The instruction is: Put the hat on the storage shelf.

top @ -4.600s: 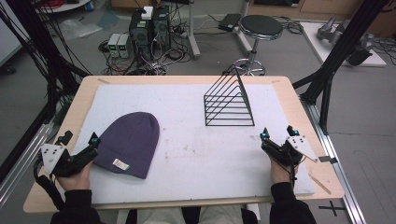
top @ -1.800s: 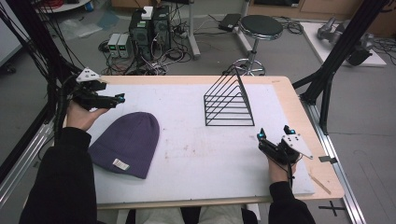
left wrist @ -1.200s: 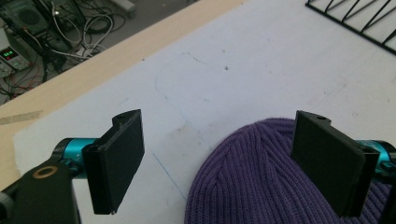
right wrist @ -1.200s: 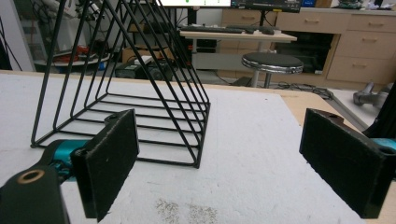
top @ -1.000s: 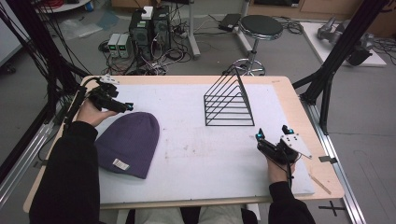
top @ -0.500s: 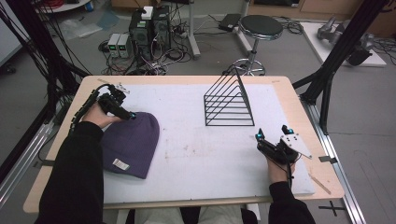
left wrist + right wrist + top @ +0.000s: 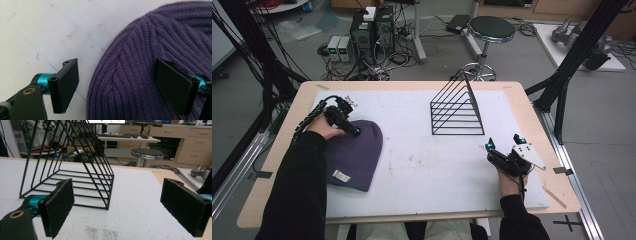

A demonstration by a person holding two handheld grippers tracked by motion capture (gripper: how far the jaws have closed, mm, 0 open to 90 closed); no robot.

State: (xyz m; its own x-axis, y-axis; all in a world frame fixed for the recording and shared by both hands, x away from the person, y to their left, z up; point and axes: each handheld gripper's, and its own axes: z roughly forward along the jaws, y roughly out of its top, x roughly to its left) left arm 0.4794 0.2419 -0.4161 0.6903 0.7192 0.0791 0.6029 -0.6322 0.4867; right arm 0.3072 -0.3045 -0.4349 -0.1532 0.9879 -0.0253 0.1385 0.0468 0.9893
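- One purple hat (image 7: 354,152) lies flat on the table's (image 7: 412,87) left half, its crown edge between the left gripper's (image 7: 354,132) wide jaws.
- One wire rack (image 7: 455,110) stands well right of the hat, bare mat between.
- Right gripper (image 7: 488,148), wide and empty, sits near the rack.

Black sleeves (image 7: 297,195) cover both forearms. Each gripper (image 7: 120,85) has flat black jaws on teal mounts. A grey plate (image 7: 528,154) tops the right gripper (image 7: 502,150).

The left gripper (image 7: 116,86) stood with its two black jaws wide apart; the rounded crown of a purple ribbed knit beanie (image 7: 155,40) lay between them, one jaw over the wool, the other over the white table surface (image 7: 50,27).
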